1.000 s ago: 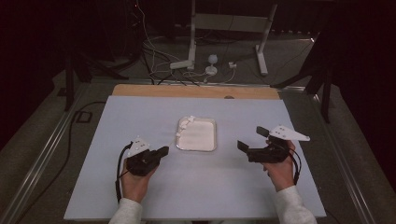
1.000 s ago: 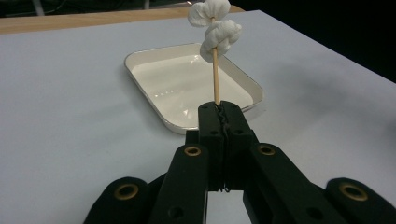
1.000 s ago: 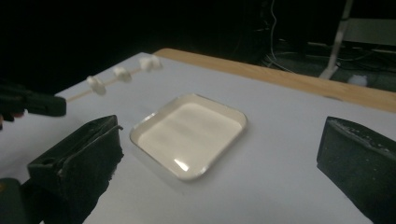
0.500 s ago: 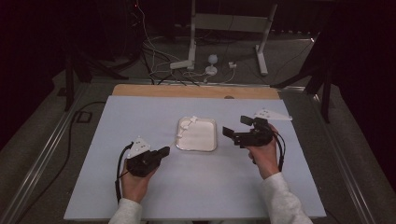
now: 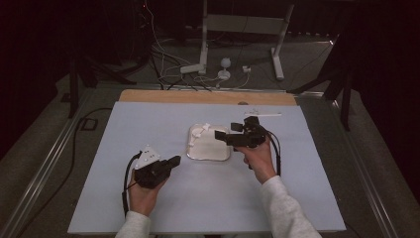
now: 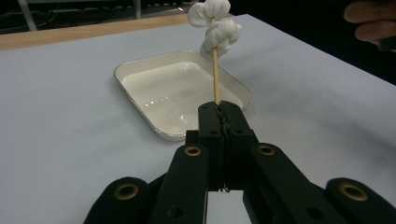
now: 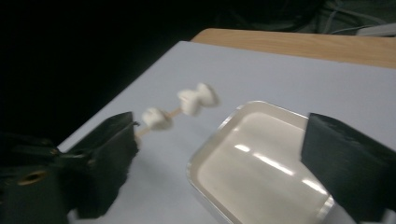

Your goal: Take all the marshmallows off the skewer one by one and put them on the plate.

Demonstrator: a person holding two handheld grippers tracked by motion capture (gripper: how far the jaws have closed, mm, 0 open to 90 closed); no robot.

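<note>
Left of the white tray, the left gripper is clamped tight on the wooden skewer, tilting its marshmallows up over the tray, probably to present them. The right gripper reaches over the tray's right rim; its wide, empty jaws have just been narrowing, with the marshmallows just beyond them.

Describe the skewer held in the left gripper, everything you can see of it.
The skewer is a thin, straight, pale wooden stick with soft white lumps, apparently marshmallows, threaded near its far end. Its near end is clamped between the shut jaws of the left gripper, which alone touches it. It points away from the gripper and rises above the white tray, clear of it, the lumps toward a far corner.
</note>
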